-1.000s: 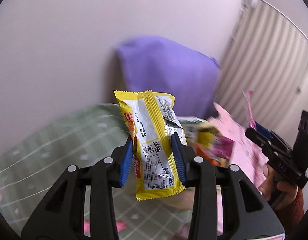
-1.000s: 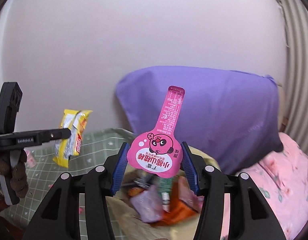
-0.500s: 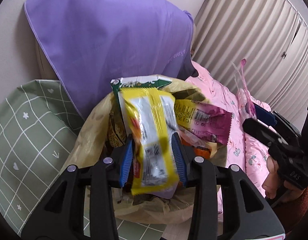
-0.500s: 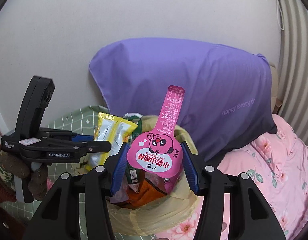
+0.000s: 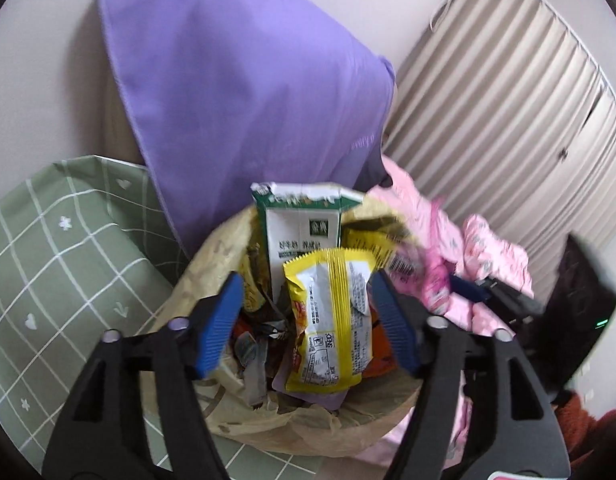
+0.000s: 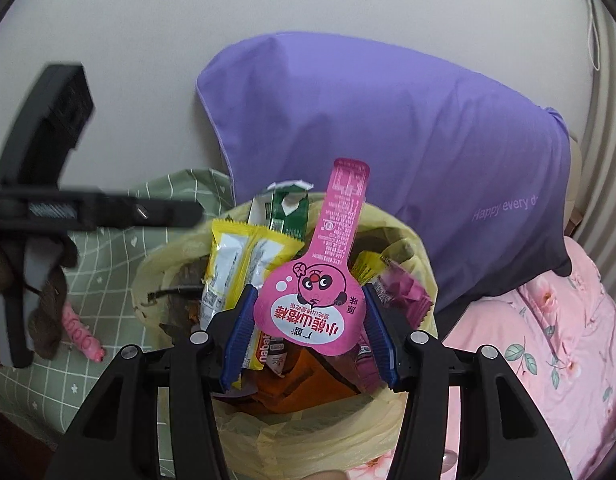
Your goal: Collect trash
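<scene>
A yellowish plastic trash bag (image 5: 212,248) (image 6: 308,444) stands open on the bed, stuffed with several wrappers and a green-and-white carton (image 5: 304,232). My left gripper (image 5: 306,320) hangs over the bag's mouth and its jaws are opening. The yellow snack wrapper (image 5: 332,320) (image 6: 236,264) stands between them with a gap on each side, resting on the trash. My right gripper (image 6: 308,312) is shut on a pink lollipop-shaped wrapper (image 6: 320,300), held upright above the bag. Each gripper shows blurred in the other's view: the right gripper (image 5: 488,292), the left gripper (image 6: 108,212).
A purple pillow (image 5: 248,92) (image 6: 388,152) leans on the wall right behind the bag. A green checked sheet (image 5: 60,264) lies to the left and pink floral bedding (image 6: 548,340) to the right, with pleated curtains (image 5: 488,100) beyond. A small pink scrap (image 6: 82,336) lies on the green sheet.
Both grippers came down and in over the bag. The left jaws spread wide and let go of the yellow wrapper, which now sits in the bag. The right grip is unchanged.
</scene>
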A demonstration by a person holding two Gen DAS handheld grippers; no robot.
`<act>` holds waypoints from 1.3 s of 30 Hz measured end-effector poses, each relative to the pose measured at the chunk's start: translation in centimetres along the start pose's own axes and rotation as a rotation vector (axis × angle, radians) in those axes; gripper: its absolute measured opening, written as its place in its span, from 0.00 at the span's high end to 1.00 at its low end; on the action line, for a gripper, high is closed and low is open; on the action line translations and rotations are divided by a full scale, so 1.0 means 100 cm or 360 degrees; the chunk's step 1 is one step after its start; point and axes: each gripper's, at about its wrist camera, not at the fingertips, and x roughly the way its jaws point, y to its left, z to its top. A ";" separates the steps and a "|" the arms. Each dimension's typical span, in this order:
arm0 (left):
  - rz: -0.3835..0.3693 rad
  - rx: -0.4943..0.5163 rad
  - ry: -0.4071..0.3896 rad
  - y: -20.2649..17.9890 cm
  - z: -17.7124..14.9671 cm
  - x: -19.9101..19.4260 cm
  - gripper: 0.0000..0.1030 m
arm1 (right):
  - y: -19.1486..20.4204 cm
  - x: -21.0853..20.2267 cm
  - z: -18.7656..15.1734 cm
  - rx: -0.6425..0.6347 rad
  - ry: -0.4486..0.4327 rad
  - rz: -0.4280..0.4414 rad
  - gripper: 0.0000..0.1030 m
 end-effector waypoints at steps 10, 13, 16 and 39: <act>0.0497 -0.0155 -0.0275 0.019 -0.063 -0.106 0.23 | 0.019 -0.003 -0.010 0.0055 -0.0032 -0.0016 0.45; 0.0690 -0.0181 -0.0356 0.010 -0.098 -0.146 0.23 | 0.033 -0.028 -0.016 0.0079 -0.0106 0.0047 0.45; 0.0903 -0.0173 -0.0411 -0.010 -0.139 -0.180 0.23 | 0.054 -0.057 -0.024 0.0083 -0.0132 0.0180 0.45; 0.1442 -0.0276 -0.0568 -0.117 -0.287 -0.289 0.23 | 0.160 -0.190 -0.111 -0.0132 -0.0244 0.0494 0.45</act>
